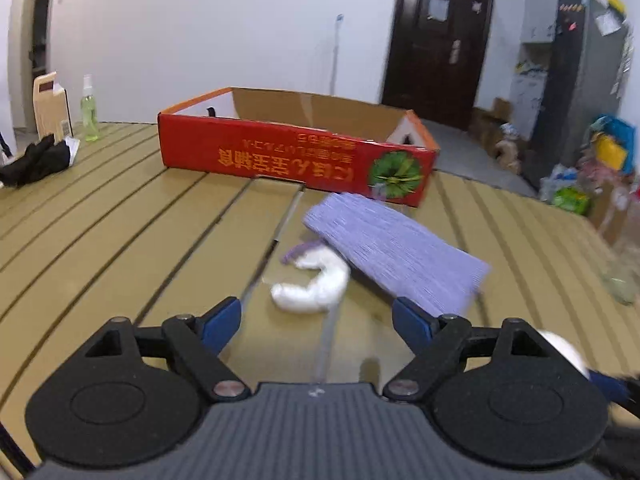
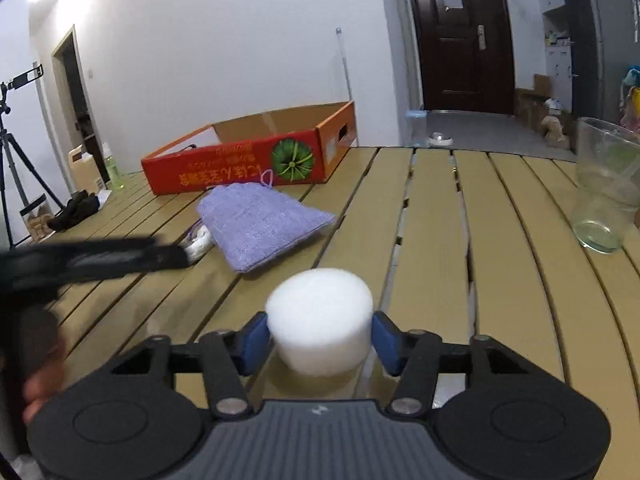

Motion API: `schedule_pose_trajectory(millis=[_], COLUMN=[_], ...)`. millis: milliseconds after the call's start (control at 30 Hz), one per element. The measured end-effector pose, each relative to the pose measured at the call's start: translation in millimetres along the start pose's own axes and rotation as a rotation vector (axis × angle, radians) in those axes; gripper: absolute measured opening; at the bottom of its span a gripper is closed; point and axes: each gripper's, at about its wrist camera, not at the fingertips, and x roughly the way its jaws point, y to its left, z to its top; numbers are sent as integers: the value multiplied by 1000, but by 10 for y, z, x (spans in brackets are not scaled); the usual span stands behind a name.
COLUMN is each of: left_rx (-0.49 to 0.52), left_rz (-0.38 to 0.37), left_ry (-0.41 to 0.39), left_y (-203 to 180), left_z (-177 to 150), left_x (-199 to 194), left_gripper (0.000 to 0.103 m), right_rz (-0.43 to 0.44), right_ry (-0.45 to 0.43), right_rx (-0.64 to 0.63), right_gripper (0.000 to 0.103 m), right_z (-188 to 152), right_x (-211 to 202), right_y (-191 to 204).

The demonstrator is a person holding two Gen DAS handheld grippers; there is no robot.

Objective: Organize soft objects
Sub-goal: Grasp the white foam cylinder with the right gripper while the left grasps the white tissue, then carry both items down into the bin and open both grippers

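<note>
A purple knitted cloth (image 1: pixel 394 246) (image 2: pixel 262 222) lies on the slatted table in front of the open red cardboard box (image 1: pixel 296 156) (image 2: pixel 240 164). A small white plush piece (image 1: pixel 314 286) (image 2: pixel 199 245) with a purple loop pokes out from under the cloth's left edge. My left gripper (image 1: pixel 318 318) hovers open just short of that plush piece, nothing between its blue pads. My right gripper (image 2: pixel 320 338) is shut on a white foam cylinder (image 2: pixel 320 320), held above the table; the cylinder (image 1: pixel 562 350) also shows at the right edge of the left wrist view.
A clear glass vase (image 2: pixel 606 186) stands at the table's right side. Black gloves (image 1: pixel 34 162), a green spray bottle (image 1: pixel 90 110) and a small tan carton (image 1: pixel 50 106) sit at the far left. A tripod (image 2: pixel 12 152) stands beyond the table. The left gripper's arm (image 2: pixel 92 260) crosses the right wrist view.
</note>
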Motion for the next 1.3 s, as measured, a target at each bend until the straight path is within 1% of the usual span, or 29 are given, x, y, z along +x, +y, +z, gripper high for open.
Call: schedule_pose_trajectory(millis=[100, 133, 167, 200, 233, 333, 367, 433, 500, 567, 600, 700, 733, 867, 900, 1000, 1033, 1067, 1100, 1133, 1167, 1200, 1233, 1300], left_rx=[-28, -47, -62, -71, -77, -71, -72, -97, -99, -85, -83, -83, -78, -70, -77, -118, -135, -154, -165, -170, -170, -161, -151, -165], left_rz=[28, 40, 44, 37, 15, 3, 2, -10, -29, -19, -29, -78, -91, -79, -72, -99, -112, -116, -113, -106, -99, -89, -75, -49], left_ry=[21, 40, 56, 50, 57, 38, 35, 41, 39, 19, 10, -22, -27, 1, 16, 27, 48, 78, 120, 181, 225, 269, 304, 370], left_y=[21, 53, 75, 93, 111, 106, 107, 159, 212, 267, 299, 422, 470, 645, 678, 789, 827, 860, 889, 913, 920, 924, 940, 984], left_z=[85, 114, 122, 121, 119, 93, 85, 56, 7, -82, -139, -406, -546, -1036, -1106, -1371, -1504, -1625, -1743, -1862, -1951, -2041, -2109, -2195], left_x=[216, 292, 341, 357, 358, 293, 262, 139, -18, -307, -471, -993, -1173, -1628, -1697, -1942, -1985, -1991, -1966, -1888, -1821, -1733, -1649, -1511], left_gripper=[76, 63, 48, 39, 28, 12, 10, 9, 9, 9, 9, 9, 9, 9, 9, 9, 9, 9, 9, 9, 9, 9, 9, 9], right_rz=[25, 20, 11, 7, 7, 28, 29, 23, 27, 43, 55, 106, 124, 195, 226, 346, 389, 438, 483, 531, 560, 582, 586, 553], right_ry=[-4, -6, -12, -17, -19, -23, -24, -24, -23, -33, -40, -67, -75, -83, -79, -64, -54, -25, 10, 61, 106, 159, 205, 275], right_rx=[27, 24, 24, 24, 34, 47, 37, 21, 22, 24, 21, -14, -37, -134, -151, -201, -239, -287, -323, -366, -406, -462, -518, -616], right_gripper=[53, 53, 53, 53, 53, 52, 52, 51, 51, 50, 50, 50, 50, 50, 50, 50, 50, 50, 50, 50, 50, 51, 51, 51], right_z=[-48, -42, -45, -41, -35, -32, -37, -55, -66, -70, -75, -119, -147, -309, -355, -512, -588, -681, -773, -879, -969, -1088, -1205, -1442], right_x=[-49, -56, -71, -86, -101, -146, -153, -166, -195, -261, -307, -460, -512, -668, -717, -925, -994, -1043, -1078, -1090, -1092, -1087, -1071, -989], right_y=[-33, -48, -62, -78, -101, -129, -122, -112, -117, -113, -97, 7, 60, 308, 365, 528, 598, 664, 725, 804, 872, 973, 1064, 1230])
